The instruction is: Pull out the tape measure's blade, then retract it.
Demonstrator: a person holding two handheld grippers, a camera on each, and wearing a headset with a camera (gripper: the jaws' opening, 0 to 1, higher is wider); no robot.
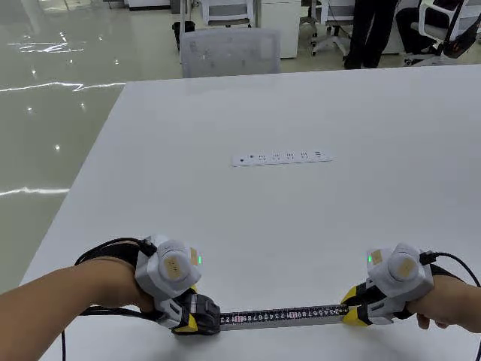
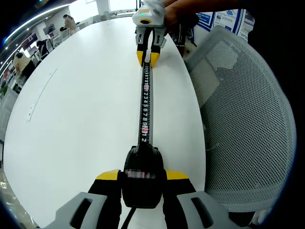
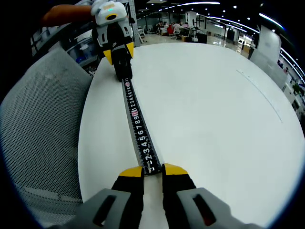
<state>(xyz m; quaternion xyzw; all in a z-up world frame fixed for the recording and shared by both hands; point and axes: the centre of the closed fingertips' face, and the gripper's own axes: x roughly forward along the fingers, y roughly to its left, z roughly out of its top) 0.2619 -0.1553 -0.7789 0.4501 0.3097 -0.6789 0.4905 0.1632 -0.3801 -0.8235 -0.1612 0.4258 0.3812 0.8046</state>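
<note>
Clamping the black tape measure case (image 1: 204, 314) between its yellow-tipped jaws, the left gripper (image 1: 188, 320) sits low at the near left edge of the white surface (image 1: 301, 226). A person's left hand (image 1: 126, 289) holds it, and a black cable (image 1: 105, 245) loops behind. In the left gripper view the case (image 2: 142, 164) is wedged between the jaws, which press on both its sides. From the case's mouth the blade (image 1: 282, 316) runs rightward, drawn out straight along the near edge with its black numerals and red marks facing up. Whether it rests on the surface or hangs just above it I cannot tell. At the blade's right end the right gripper (image 1: 352, 308), held in the right hand (image 1: 445, 301), has its jaws pinched on the tip. The right gripper view shows the blade (image 3: 137, 126) ending between the two yellow tips, which stand nearly together around it, with the left gripper (image 3: 118, 56) at the far end. Farther back, near the middle of the surface, a white power strip (image 1: 280, 157) lies well apart from both grippers. A grey chair (image 1: 229, 51) stands past the far edge. A mesh chair back (image 2: 238, 119) stands just beside the near edge.
</note>
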